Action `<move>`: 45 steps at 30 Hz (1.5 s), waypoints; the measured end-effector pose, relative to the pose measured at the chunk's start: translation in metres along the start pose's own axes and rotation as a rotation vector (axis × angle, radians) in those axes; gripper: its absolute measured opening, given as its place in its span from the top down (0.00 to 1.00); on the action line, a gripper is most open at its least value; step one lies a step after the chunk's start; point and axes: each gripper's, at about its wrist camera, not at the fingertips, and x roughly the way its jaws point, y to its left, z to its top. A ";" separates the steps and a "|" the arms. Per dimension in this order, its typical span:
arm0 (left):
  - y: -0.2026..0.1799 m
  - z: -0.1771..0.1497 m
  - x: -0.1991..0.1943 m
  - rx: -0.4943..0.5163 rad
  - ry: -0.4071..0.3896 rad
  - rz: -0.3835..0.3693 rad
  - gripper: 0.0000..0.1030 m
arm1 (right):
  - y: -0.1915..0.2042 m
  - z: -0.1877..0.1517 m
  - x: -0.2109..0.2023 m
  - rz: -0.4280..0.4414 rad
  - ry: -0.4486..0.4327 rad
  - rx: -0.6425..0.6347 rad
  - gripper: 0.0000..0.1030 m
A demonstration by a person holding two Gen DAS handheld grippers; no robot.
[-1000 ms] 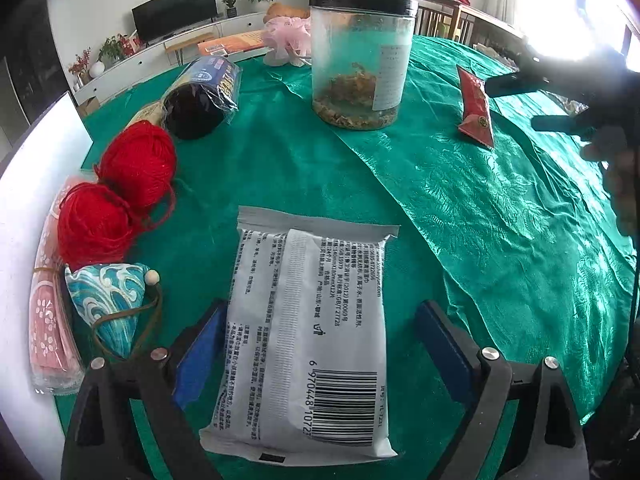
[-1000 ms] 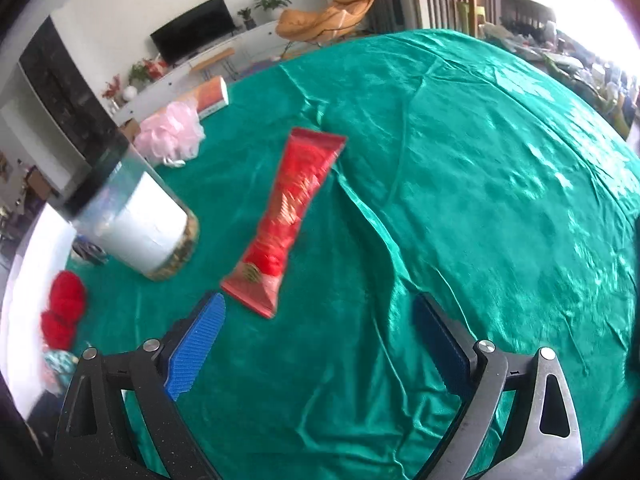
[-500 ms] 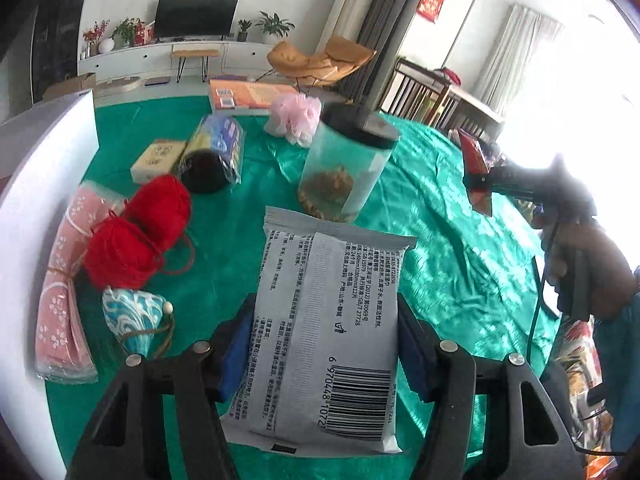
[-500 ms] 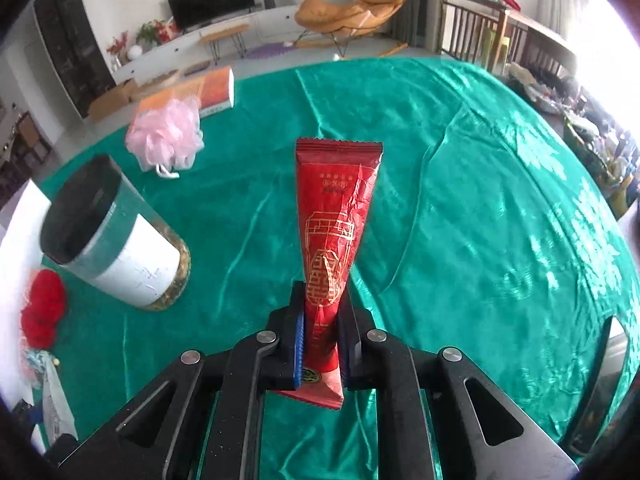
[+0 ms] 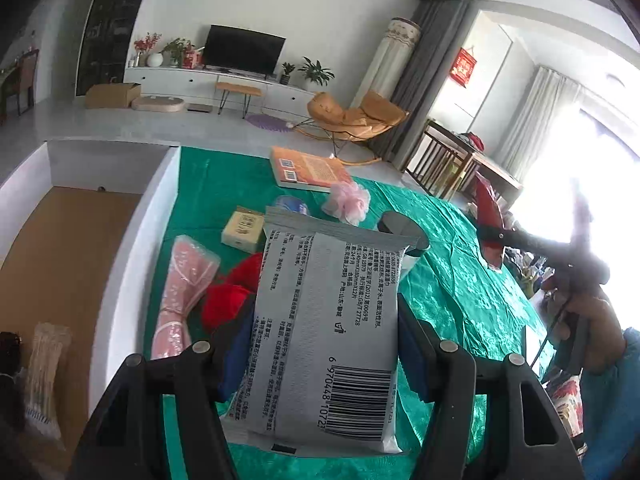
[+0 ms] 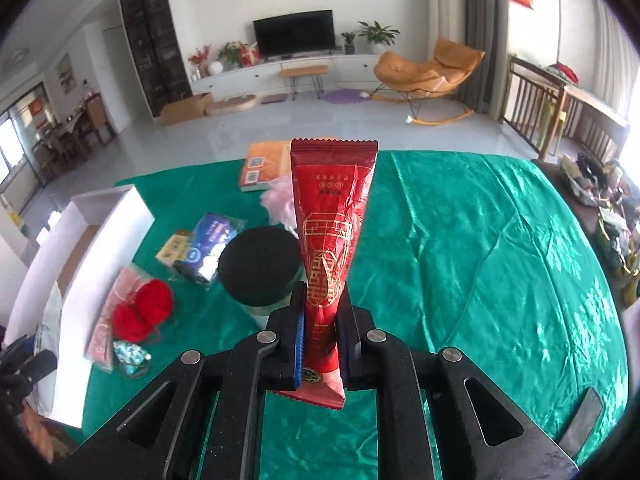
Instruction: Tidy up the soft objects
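**A:** Entry. Left gripper [image 5: 320, 352] has its blue pads pressed on both long sides of the flat grey-white plastic wipes pack with the barcode [image 5: 324, 320], held clear above the table. Right gripper [image 6: 321, 344] stands almost closed, pinching the low end of the long red foil sachet with gold print [image 6: 332, 240], which sticks up and out in front of it.

**B:** Risks?

**A:** The sachet is gripped only near its bottom seal (slick foil, most of its length unsupported), so I judge it could slide out or flop over on a quick swing. The pack is soft; its sides may bulge and creep between the pads. Just under the sachet sits the clear jar with the black lid [image 6: 260, 268]; a low pass might knock it.

**B:** Surface?

**A:** Shiny, creased green cloth [image 6: 460, 240] over the table. On it: two red yarn balls [image 6: 140, 312], a pink wrapped towel roll [image 5: 180, 292], a pink mesh puff [image 5: 348, 202], an orange book [image 5: 308, 168]. The white-walled box with a brown floor [image 5: 72, 240] lies along the left edge, probably the destination.

**B:** Room?

**A:** A bright living room: black television [image 6: 294, 38] on a white cabinet, an orange rocking chair [image 6: 428, 68], a pale floor.
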 end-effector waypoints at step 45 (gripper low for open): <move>-0.126 -0.030 0.086 0.215 0.269 0.261 0.00 | -0.064 -0.148 0.113 -0.330 0.086 0.226 0.11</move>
